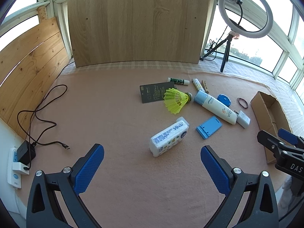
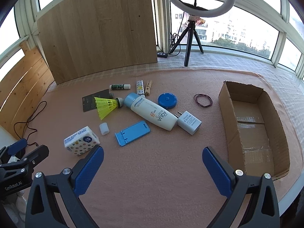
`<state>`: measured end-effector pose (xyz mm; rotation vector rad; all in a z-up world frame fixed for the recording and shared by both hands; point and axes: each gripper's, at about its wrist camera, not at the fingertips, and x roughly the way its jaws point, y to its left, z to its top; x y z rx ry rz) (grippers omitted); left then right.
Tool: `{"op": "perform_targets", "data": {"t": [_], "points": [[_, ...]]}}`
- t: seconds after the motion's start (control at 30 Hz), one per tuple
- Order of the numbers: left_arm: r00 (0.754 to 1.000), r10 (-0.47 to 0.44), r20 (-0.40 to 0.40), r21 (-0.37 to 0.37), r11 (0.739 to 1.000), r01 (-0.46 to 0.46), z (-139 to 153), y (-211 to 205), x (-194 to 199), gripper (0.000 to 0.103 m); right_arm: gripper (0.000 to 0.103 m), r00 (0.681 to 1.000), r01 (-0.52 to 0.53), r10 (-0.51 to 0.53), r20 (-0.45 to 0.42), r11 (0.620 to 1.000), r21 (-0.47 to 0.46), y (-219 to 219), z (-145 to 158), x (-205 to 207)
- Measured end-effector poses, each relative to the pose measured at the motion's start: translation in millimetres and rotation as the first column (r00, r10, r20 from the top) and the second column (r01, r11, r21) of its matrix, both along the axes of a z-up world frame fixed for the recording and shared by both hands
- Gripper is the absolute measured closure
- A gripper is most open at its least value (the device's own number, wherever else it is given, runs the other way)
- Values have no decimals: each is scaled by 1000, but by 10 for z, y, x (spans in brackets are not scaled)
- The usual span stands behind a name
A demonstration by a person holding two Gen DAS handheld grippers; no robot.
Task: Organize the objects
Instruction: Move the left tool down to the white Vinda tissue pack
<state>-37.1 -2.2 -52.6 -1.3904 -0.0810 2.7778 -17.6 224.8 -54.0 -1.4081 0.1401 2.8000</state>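
Loose items lie on a pink cloth: a tissue pack (image 1: 169, 138) (image 2: 82, 140), a blue phone stand (image 1: 209, 127) (image 2: 132, 133), a white sunscreen bottle (image 1: 215, 107) (image 2: 150, 112), a yellow shuttlecock (image 1: 175, 100) (image 2: 107, 105), a white charger (image 2: 189, 122), a blue tape measure (image 2: 167, 100), a dark card (image 1: 154, 94) and a glue stick (image 2: 119, 87). An open cardboard box (image 2: 253, 127) (image 1: 269, 114) sits to the right with nothing in it. My left gripper (image 1: 152, 168) is open just short of the tissue pack. My right gripper (image 2: 153, 168) is open over bare cloth, left of the box.
A wooden board (image 1: 138, 22) stands at the back, wood planks (image 1: 28, 64) on the left. A ring light on a tripod (image 2: 191, 28) stands behind the items. A cable (image 1: 41, 112) and wall plug (image 1: 24, 153) lie far left. Rubber bands (image 2: 203, 100) and a clothespin (image 2: 148, 87) are among the items.
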Motion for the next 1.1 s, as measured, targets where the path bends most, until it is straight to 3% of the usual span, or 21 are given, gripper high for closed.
{"op": "perform_targets", "data": {"t": [0.4, 0.77, 0.87, 1.03, 1.1], "points": [[1000, -2, -1, -28, 1000, 2, -128, -150, -312, 1, 2, 999, -15, 16, 48, 999, -30, -41, -137, -131], [997, -49, 52, -17, 999, 50, -364, -186, -686, 1, 3, 997, -9, 11, 78, 1000, -21, -59, -246, -203], [998, -42, 51, -11, 999, 43, -392, -215, -759, 1, 8, 996, -11, 12, 87, 1000, -15, -63, -270, -209], [997, -38, 63, -8, 999, 39, -446, -241, -880, 12, 10, 995, -14, 15, 95, 1000, -9, -64, -293, -198], [996, -45, 74, -1, 999, 45, -478, -237, -920, 23, 10, 995, -16, 16, 94, 1000, -4, -71, -293, -190]]}}
